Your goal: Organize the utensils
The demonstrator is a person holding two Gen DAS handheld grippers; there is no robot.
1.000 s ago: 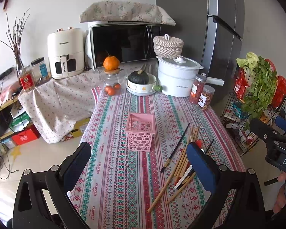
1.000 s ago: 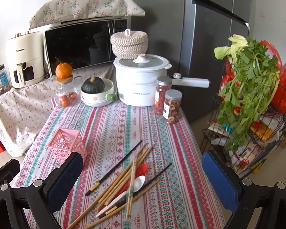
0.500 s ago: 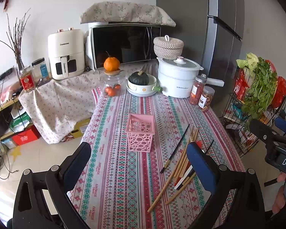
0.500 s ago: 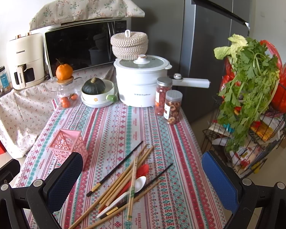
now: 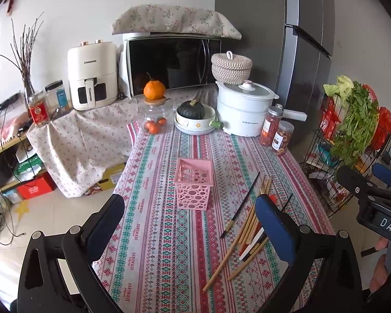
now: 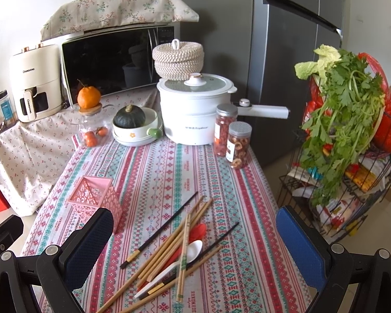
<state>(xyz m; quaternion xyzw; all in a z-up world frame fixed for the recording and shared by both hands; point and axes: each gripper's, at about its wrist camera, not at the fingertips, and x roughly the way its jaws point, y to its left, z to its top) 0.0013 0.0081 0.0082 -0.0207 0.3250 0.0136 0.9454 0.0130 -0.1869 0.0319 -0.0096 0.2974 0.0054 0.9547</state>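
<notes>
Opening step: both grippers, left [image 5: 189, 224] and right [image 6: 195, 237], spread wide and empty above scattered chopsticks [image 6: 169, 245]; next, one pinched, carried to pink basket [image 5: 194, 185].

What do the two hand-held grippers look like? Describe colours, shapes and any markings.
The left hand-held gripper and the right hand-held gripper share one design: black angular frames with silver screw heads, each ending in two flat rounded fingers padded dark blue. In the left view, the right one's black body bears white letters "DAS".

Both views have crept slightly nearer the chopsticks [image 6: 169, 245] and pink basket [image 5: 194, 184]; nothing else moved.
</notes>
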